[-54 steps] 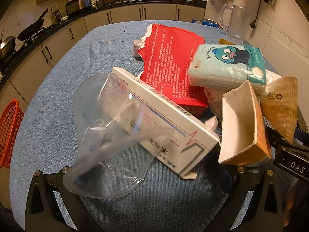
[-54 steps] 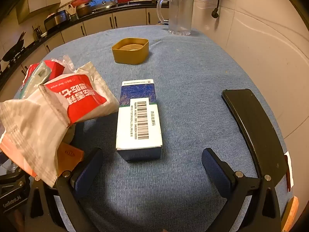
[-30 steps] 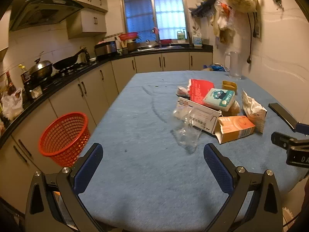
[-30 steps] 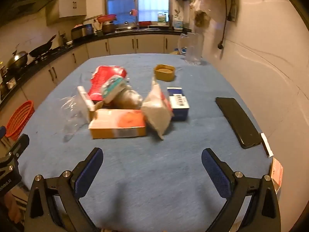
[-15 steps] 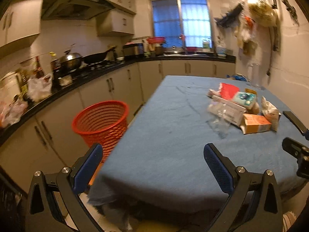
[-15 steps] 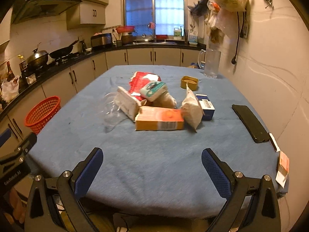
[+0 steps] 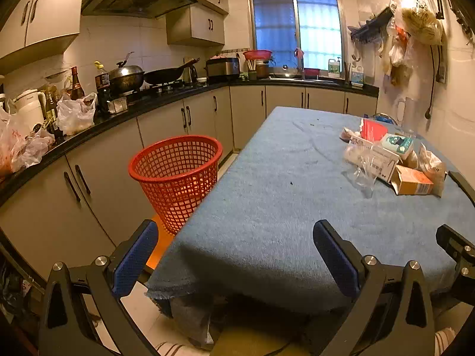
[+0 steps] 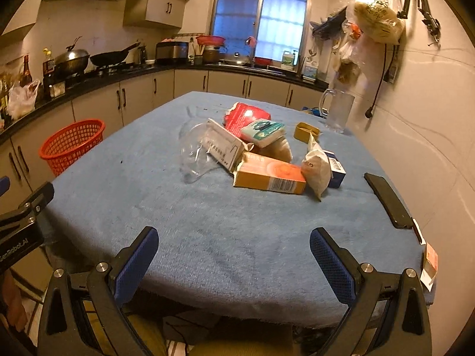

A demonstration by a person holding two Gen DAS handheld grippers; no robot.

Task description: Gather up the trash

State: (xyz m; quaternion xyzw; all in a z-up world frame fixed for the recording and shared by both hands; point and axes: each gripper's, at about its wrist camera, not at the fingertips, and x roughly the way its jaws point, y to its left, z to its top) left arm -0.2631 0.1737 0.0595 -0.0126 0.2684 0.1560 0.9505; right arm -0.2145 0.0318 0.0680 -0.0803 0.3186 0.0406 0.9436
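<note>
A pile of trash lies on the blue-covered table (image 8: 225, 237): an orange carton (image 8: 268, 175), a white box (image 8: 224, 145), a clear plastic bag (image 8: 193, 154), a red packet (image 8: 246, 115), a tissue pack (image 8: 262, 130), a white pouch (image 8: 316, 167) and a blue-and-white box (image 8: 337, 169). The pile shows in the left wrist view too, with the orange carton (image 7: 411, 181) at the far right. A red mesh basket (image 7: 176, 175) stands on the floor left of the table (image 7: 282, 207). My left gripper (image 7: 234, 258) and right gripper (image 8: 233, 262) are open and empty, off the table's near edge.
A black phone (image 8: 387, 200) lies near the table's right edge. A yellow bowl (image 8: 305, 132) and a glass jug (image 8: 338, 111) stand at the back right. Cabinets and a cluttered counter (image 7: 89, 124) run along the left. Bags hang on the right wall (image 8: 377, 9).
Both grippers have pulled back from close over the trash pile to beyond the table's near edge. The left one has also swung left, bringing the red basket into view.
</note>
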